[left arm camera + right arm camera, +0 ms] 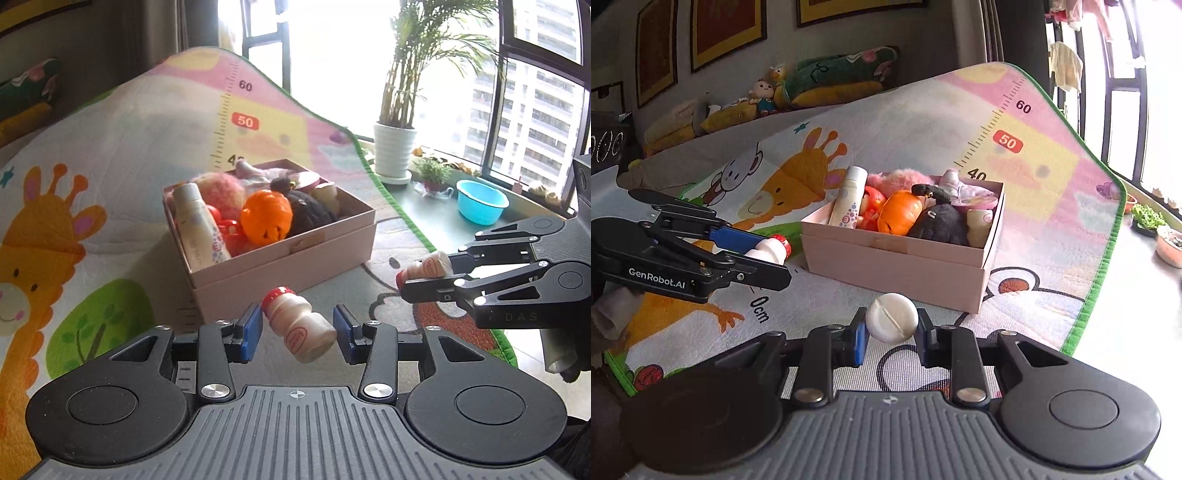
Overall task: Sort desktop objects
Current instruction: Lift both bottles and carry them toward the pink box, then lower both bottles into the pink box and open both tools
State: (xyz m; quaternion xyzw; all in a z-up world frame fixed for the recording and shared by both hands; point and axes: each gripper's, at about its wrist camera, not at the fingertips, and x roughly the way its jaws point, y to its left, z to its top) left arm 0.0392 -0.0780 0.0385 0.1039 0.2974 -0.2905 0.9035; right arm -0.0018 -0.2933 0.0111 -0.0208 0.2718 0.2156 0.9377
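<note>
Nearest in the left wrist view, the left claw has a small yogurt drink bottle between its blue pads. The bottle hangs tilted, red cap up and to the left, base down and to the right. The left pad touches the bottle near the cap; a narrow gap shows beside the right pad, so the hold looks loose. From the right wrist view the same claw shows from the side, closed on the bottle's body with the red cap poking out past the fingertips.

The right claw grips a second bottle, seen base-on as a white disc pinched between its two pads. In the left wrist view this claw comes in from the right, holding that bottle on its side with the red cap pointing left.

Both bottles hang in the air above a colourful play mat printed with a giraffe and a ruler scale.

Just beyond the claws sits a pink box on the mat, open at the top. It holds a white tube, an orange pumpkin toy, a dark plush toy, a pink fluffy toy and other small items.

Farther back by the window stand a potted palm and a blue bowl.
</note>
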